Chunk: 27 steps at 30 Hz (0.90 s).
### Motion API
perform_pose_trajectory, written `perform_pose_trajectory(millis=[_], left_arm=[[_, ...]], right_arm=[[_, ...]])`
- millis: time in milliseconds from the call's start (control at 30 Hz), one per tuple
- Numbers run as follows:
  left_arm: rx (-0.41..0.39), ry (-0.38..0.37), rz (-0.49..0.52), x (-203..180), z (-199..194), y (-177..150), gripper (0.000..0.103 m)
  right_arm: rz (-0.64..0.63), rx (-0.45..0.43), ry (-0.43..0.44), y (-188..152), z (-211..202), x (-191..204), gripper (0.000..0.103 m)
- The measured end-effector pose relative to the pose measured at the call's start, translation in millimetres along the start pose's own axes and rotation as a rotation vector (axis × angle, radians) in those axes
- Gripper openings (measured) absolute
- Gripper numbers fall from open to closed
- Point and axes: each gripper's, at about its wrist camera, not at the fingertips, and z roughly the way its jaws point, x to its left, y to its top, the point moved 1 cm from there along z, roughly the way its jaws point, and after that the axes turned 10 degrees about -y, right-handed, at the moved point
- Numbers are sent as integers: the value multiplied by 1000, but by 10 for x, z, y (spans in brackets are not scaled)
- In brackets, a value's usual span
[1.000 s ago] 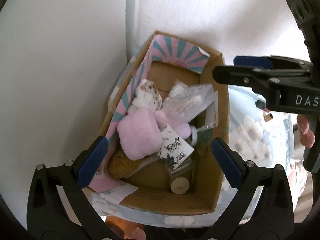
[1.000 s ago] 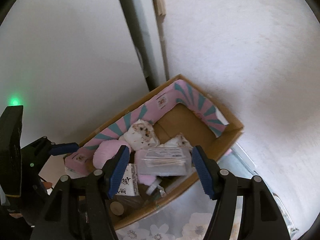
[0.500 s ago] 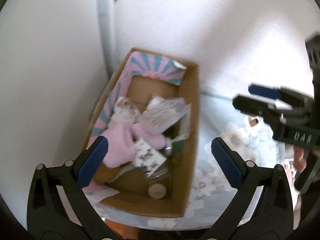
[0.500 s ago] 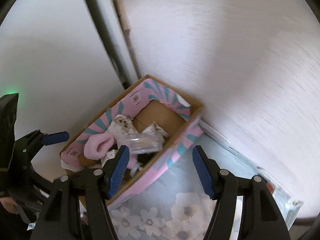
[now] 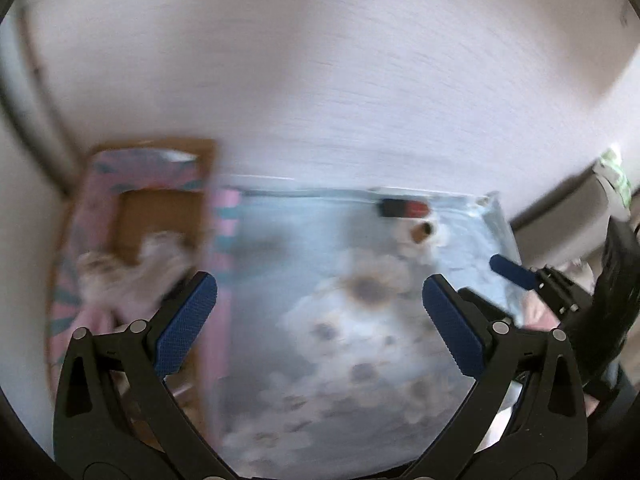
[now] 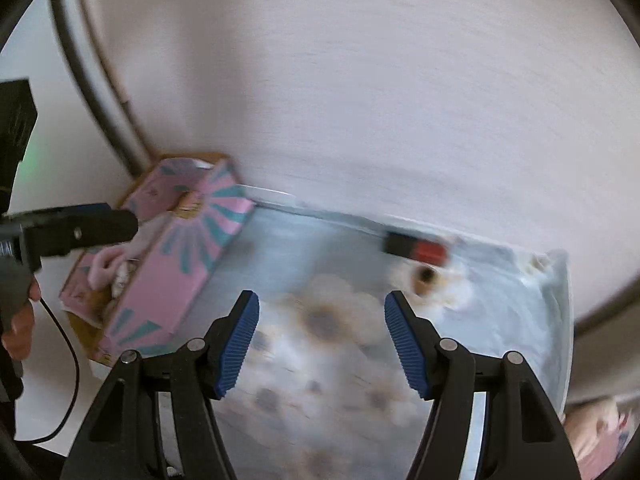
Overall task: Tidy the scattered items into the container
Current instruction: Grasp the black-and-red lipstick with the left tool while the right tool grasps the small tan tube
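A: Where do your grippers stand?

B: Your left gripper (image 5: 320,316) hangs over the flowered tablecloth (image 5: 360,340) with its jaws wide apart and nothing between them. Your right gripper (image 6: 320,340) is the same: pads spread, only cloth showing in the gap.

A: And the container?

B: The cardboard box (image 6: 176,264) sits at the left end of the table, against the wall, in the corner. Its long axis runs from the wall toward you; in the right wrist view it slants from upper right to lower left. The pink and teal printed side faces the open cloth. Soft pink and white items (image 5: 132,276) lie inside, too blurred to tell apart.

A: What remains on the cloth?

B: Two things near the far edge, well apart from the box. A black and red block (image 6: 416,248) lies flat along the wall, long axis parallel to the table's back edge, black end toward the box, red end away. Just beside it, nearer you, a small brown cylinder (image 6: 425,278) shows a dark round end pointing roughly toward you; whether it lies or stands you cannot tell through the blur.

A: The two grippers relative to each other?

B: In the left wrist view your right one's blue tip (image 5: 514,273) pokes in from the right edge.
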Motion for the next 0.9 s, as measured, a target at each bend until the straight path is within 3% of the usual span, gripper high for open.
perform_pose_trajectory(millis=[200, 433, 667, 900], left_arm=[[114, -96, 16, -466, 847, 229, 102], [214, -102, 1, -720, 1911, 434, 102], [240, -64, -29, -717, 2381, 467, 102], [215, -38, -60, -688, 2515, 439, 101]], right_arm=[[17, -23, -105, -291, 183, -346, 61], [17, -63, -137, -413, 593, -509, 61], [7, -63, -131, -338, 971, -673, 61], [-16, -58, -99, -244, 1151, -709, 56]])
